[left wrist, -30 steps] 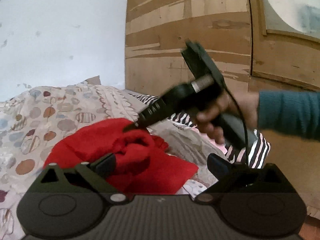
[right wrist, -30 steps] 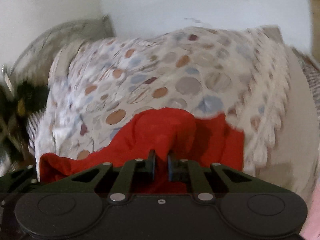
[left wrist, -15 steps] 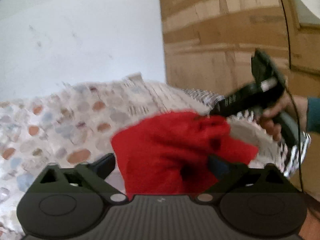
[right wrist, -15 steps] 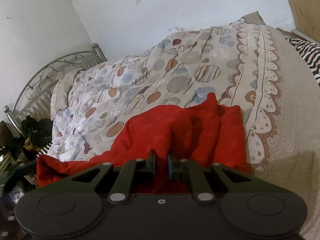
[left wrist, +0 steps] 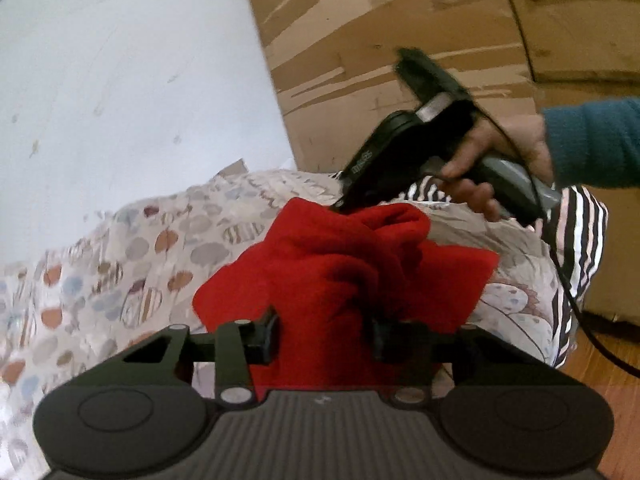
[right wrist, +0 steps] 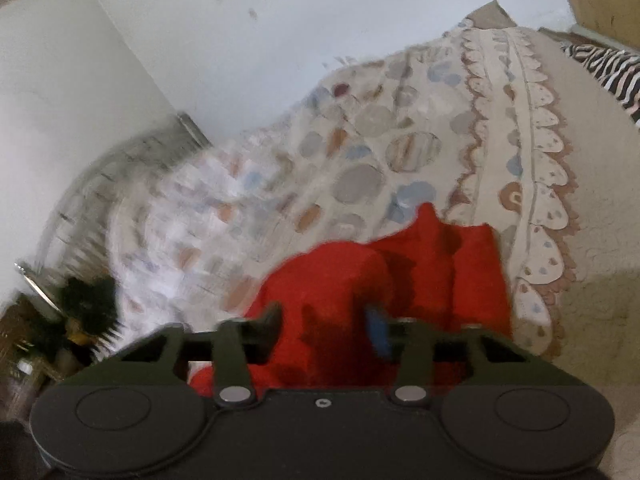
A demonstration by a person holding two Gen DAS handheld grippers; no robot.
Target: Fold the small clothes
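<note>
Soft fuzzy red cloth garment [left wrist: 344, 264], matt black plastic left gripper [left wrist: 324, 336], matt black plastic right gripper [right wrist: 328, 330], smooth printed cotton bedspread with round spots [right wrist: 360, 160], shiny metal bed frame [right wrist: 120, 168], rough brown cardboard sheet [left wrist: 360, 40]

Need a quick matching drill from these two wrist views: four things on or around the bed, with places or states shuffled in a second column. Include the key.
Things:
1. red fleece garment
2. circle-patterned quilt
3. zebra-striped fabric
4. curved metal bed frame

Places or states:
A. spread out beneath another item
B. far right edge, top corner of the right wrist view
C. against the white wall, left side of the right wrist view
D. bunched in a heap, nearest both cameras

Pairs: 1-D, 2-A, 3-B, 4-C
</note>
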